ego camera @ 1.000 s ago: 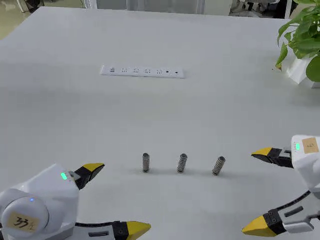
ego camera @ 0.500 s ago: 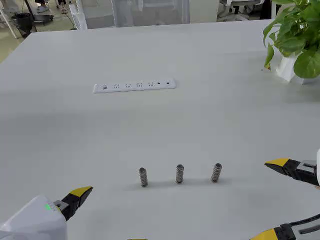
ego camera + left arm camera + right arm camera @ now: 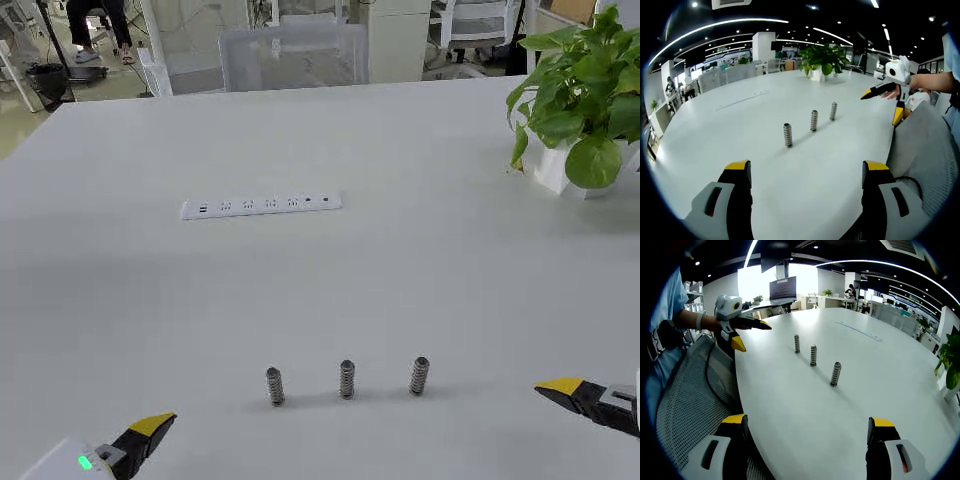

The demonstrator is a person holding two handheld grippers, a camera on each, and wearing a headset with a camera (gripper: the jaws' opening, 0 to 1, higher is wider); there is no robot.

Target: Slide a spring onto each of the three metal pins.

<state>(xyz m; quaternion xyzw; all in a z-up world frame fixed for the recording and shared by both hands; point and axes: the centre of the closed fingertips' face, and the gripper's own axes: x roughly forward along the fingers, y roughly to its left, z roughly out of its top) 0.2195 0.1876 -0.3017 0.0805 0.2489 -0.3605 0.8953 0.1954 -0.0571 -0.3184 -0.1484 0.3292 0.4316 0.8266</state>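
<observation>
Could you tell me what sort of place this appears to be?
Probably an open-plan office: a large white table carries a power strip and a potted plant, with office chairs beyond its far edge.

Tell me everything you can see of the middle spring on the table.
The middle spring is a grey metal coil, standing upright on the white table. It is in a row between the left spring and the right spring, apart from both. Whether a pin runs inside cannot be told. Nothing but the table touches it.
</observation>
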